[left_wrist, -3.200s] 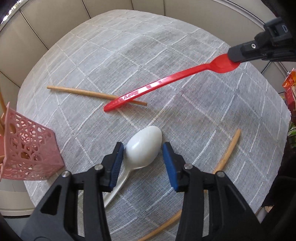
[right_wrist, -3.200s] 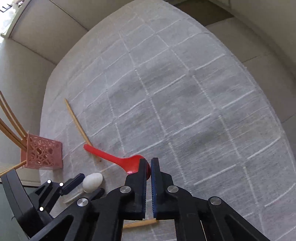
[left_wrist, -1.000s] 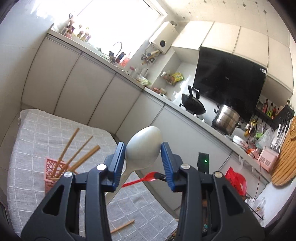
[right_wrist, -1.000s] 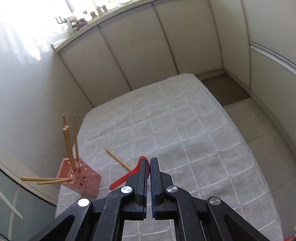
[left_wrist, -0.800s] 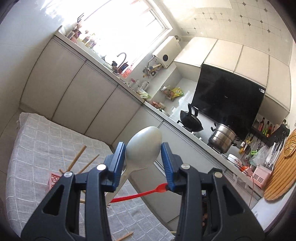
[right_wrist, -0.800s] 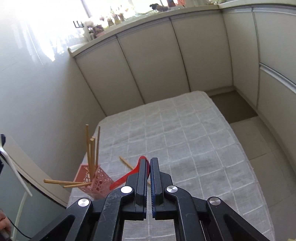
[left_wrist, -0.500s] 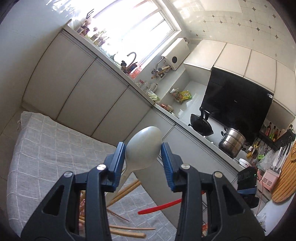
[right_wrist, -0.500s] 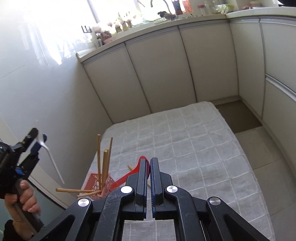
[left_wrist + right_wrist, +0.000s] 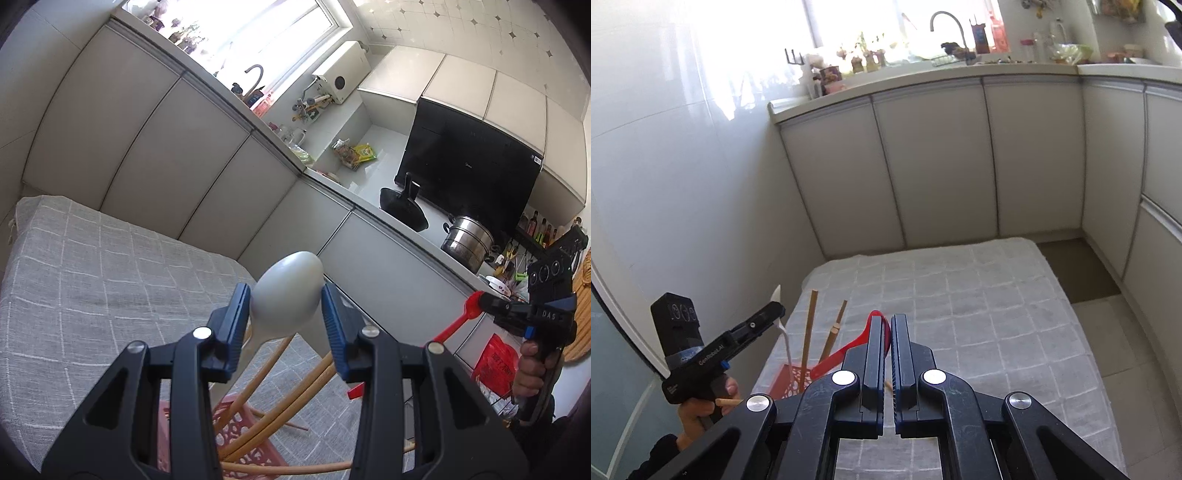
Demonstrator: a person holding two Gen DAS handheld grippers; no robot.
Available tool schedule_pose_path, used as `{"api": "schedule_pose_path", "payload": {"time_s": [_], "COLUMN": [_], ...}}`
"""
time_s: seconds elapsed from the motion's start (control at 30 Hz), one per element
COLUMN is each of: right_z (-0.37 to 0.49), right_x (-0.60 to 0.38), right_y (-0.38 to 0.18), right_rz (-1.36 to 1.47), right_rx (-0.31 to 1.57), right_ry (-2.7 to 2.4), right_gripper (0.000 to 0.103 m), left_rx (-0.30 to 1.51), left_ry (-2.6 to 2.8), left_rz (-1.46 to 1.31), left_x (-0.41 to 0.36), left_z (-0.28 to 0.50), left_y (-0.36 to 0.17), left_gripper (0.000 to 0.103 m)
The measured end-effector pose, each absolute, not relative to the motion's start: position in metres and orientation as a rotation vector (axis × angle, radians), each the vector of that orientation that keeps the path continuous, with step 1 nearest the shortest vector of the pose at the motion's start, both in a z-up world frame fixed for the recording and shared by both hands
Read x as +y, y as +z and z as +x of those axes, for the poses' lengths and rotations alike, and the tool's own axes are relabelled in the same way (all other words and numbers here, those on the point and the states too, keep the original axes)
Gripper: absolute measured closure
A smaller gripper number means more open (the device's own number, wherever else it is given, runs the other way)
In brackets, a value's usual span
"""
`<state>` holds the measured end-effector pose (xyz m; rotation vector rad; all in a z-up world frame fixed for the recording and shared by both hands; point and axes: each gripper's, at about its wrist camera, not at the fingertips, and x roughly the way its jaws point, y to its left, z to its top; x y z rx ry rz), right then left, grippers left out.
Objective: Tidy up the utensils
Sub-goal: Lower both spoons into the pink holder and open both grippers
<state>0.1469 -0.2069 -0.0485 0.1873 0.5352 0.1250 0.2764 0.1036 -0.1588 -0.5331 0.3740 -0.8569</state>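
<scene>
My left gripper (image 9: 285, 297) is shut on the bowl of a white spoon (image 9: 288, 284), whose handle hangs down toward the pink lattice basket (image 9: 240, 446) just below. Several wooden chopsticks (image 9: 273, 373) lean out of that basket. My right gripper (image 9: 888, 325) is shut on the bowl of a red spoon (image 9: 846, 352), held in the air above the grey checked cloth (image 9: 979, 306). In the right wrist view the basket (image 9: 790, 382) sits at the cloth's near left corner, with the left gripper (image 9: 775, 308) and white spoon (image 9: 785, 341) over it. The left wrist view shows the right gripper (image 9: 487, 304) and red spoon (image 9: 456, 326) at the right.
White cabinets (image 9: 942, 166) close off the far side of the cloth. A counter with a steel pot (image 9: 467, 242) and black wok (image 9: 404, 212) runs along the right. A loose chopstick (image 9: 291, 424) lies beside the basket. A hand (image 9: 530, 369) grips the right tool.
The left gripper has come down and across with the white spoon, so the basket and chopsticks now lie right under its fingers. The right gripper has risen with the red spoon.
</scene>
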Motion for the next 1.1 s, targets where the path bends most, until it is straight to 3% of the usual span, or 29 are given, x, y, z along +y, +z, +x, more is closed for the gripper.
{"api": "schedule_pose_path", "payload": {"time_s": [0.3,0.47,0.87,1.1], "right_z": [0.16,0.168,0.185,0.214], "right_x": [-0.171,-0.16,-0.127,-0.102], "right_y": [-0.052,-0.056,-0.052,-0.066], "right_rz": [0.106,0.089,-0.037,-0.108], "right_rx": [0.545,0.558,0.588,0.653], "right_ry": [0.14,0.141,0.168,0.197], "right_gripper": [0.101,0.101,0.101,0.101], "left_rx": [0.393,0.393,0.439,0.503], "left_ry": [-0.831,-0.79,-0.581,-0.474], "left_rz": [-0.473,-0.46,-0.368,-0.343], "left_x": [0.102,0.105,0.121,0.134], "left_z": [0.27,0.264,0.229,0.221], "left_y": [-0.171,-0.166,-0.151,-0.153], "left_gripper": [0.061,0.045,0.029,0.027]}}
